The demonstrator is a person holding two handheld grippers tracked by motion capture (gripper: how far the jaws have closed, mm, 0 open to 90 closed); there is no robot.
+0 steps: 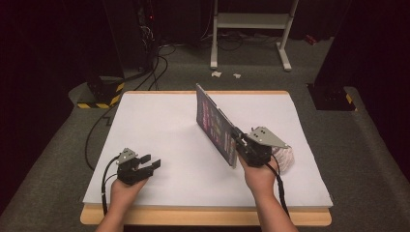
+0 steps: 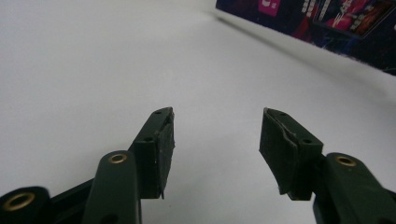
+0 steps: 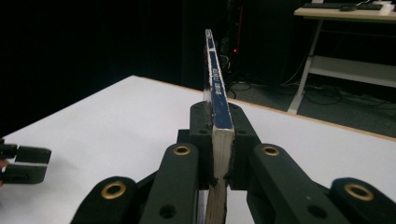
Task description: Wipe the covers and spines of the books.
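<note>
Black jaws of the right hand-held gripper are clenched on the near edge of a thin book, pinching its cream page block just below the blue spine, so the book stands on edge and reaches up and away from the pads, tilted over the white bench. It looks light and fairly stiff yet thin enough to flex or swing, and its glossy cover could slip, so a hold deeper along the spine edge seems safer. Well apart at the near left, the left hand-held gripper rests low over the bench, released and grasping nothing.
</note>
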